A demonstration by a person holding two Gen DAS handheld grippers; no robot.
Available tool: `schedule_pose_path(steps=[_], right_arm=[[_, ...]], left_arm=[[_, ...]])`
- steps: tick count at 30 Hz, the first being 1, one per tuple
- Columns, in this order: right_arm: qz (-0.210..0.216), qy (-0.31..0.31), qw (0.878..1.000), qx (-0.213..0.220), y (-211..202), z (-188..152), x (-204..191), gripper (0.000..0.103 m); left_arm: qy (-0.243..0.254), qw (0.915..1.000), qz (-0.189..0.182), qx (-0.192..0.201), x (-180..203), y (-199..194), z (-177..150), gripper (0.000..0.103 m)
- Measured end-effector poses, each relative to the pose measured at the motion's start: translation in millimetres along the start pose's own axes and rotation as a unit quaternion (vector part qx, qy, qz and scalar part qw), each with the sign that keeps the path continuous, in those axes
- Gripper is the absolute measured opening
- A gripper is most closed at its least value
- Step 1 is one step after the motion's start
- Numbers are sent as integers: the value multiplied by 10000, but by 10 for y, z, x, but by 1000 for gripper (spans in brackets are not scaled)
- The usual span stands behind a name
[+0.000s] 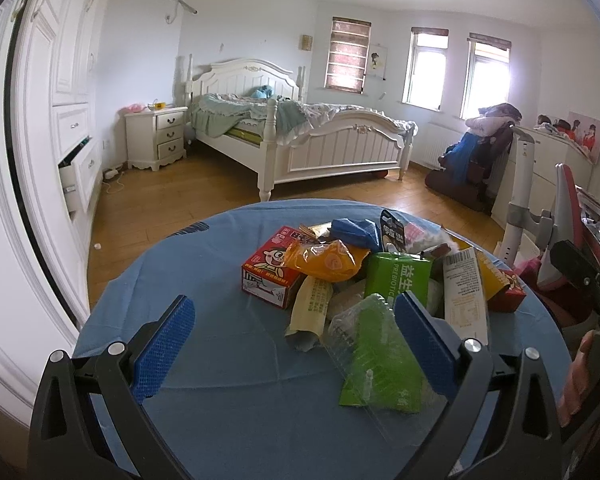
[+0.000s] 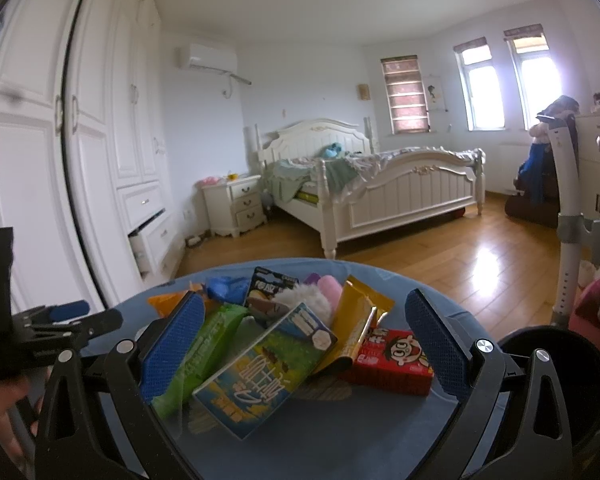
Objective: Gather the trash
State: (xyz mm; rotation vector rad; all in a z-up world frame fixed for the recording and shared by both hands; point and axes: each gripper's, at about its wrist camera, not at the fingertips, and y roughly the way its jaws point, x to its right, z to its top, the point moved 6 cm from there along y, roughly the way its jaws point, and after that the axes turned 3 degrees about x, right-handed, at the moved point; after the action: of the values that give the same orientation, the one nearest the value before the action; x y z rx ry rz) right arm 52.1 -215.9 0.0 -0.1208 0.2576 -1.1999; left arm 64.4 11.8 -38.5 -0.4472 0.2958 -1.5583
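Observation:
A pile of trash lies on a round table with a blue cloth [image 1: 204,408]. In the left wrist view I see a red carton [image 1: 270,272], an orange wrapper [image 1: 326,262], a green box [image 1: 396,280] and a crumpled green-and-clear wrapper [image 1: 376,356]. My left gripper [image 1: 294,344] is open and empty, just short of the pile. In the right wrist view, a blue-and-green box [image 2: 266,368], a green pack [image 2: 206,346], a gold wrapper [image 2: 360,320] and a red carton [image 2: 394,356] lie between the fingers of my open, empty right gripper [image 2: 306,344].
A black bin rim [image 2: 556,344] shows at the table's right. A white bed [image 1: 300,132], a nightstand [image 1: 158,136] and a wardrobe with an open drawer [image 1: 74,176] stand beyond on the wood floor. A desk and chair [image 1: 560,216] are at right.

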Motion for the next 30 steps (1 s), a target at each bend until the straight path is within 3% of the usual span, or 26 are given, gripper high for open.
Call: schedule_pose_path(steps=[30], right_arm=[[-8,-6,10000,-17,-11,23,-14,99]], left_arm=[[-47,10000,-8,5,-47,-8,10,99]])
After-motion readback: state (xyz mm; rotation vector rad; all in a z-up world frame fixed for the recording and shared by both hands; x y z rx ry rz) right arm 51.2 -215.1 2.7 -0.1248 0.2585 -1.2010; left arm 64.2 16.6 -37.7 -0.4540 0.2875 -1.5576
